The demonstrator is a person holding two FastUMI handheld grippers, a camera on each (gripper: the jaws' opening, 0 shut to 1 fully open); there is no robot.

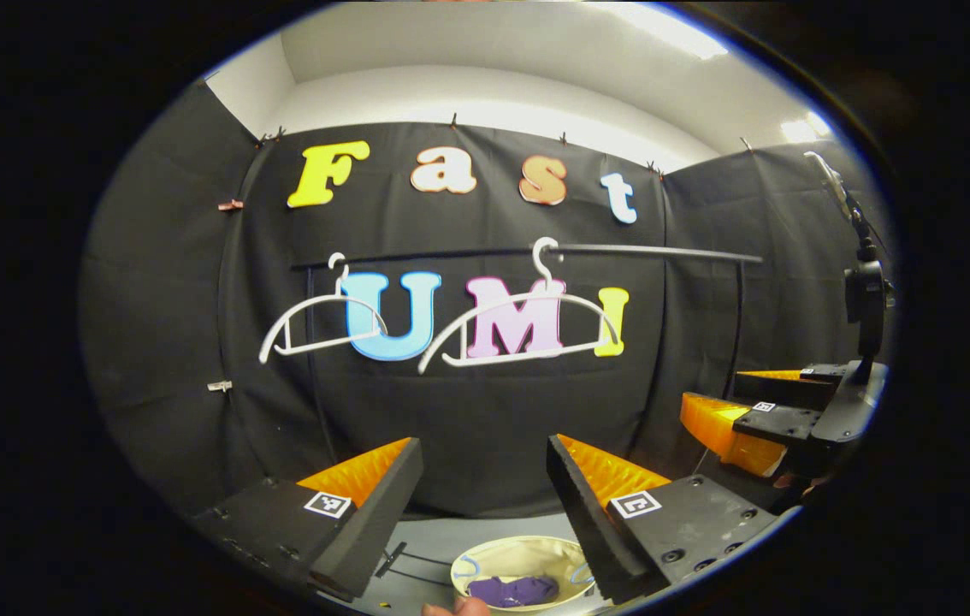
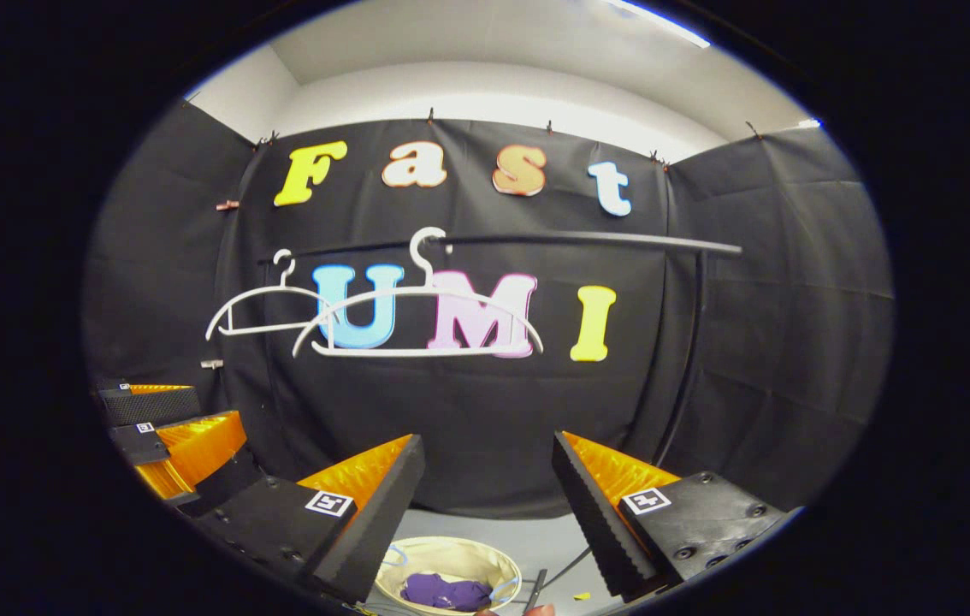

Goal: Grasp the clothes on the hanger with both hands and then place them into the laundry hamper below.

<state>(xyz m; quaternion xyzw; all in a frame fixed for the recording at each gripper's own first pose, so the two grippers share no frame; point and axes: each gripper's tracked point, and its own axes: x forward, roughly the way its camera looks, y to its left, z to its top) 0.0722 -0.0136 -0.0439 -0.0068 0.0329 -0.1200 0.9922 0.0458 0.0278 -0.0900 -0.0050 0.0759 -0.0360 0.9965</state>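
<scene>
Two bare white hangers [image 1: 515, 329] [image 2: 416, 321] hang from a black rail [image 1: 647, 251] [image 2: 588, 242] against the back wall. Below, a round cream laundry hamper [image 1: 485, 556] [image 2: 468, 556] stands on the floor with a purple garment [image 1: 512, 590] [image 2: 444, 590] lying inside it. My left gripper [image 1: 485, 479] is open above the hamper, nothing between its fingers. My right gripper [image 2: 489, 479] is open too, empty, above the same hamper. The right gripper [image 1: 750, 411] also shows at the right of the left gripper view, and the left gripper [image 2: 168, 428] at the left of the right gripper view.
The rail's black upright post [image 2: 686, 359] drops to the floor at the right. A camera stand [image 1: 866, 291] rises at the far right in the left gripper view. A fingertip [image 1: 455, 607] shows at the bottom edge near the hamper.
</scene>
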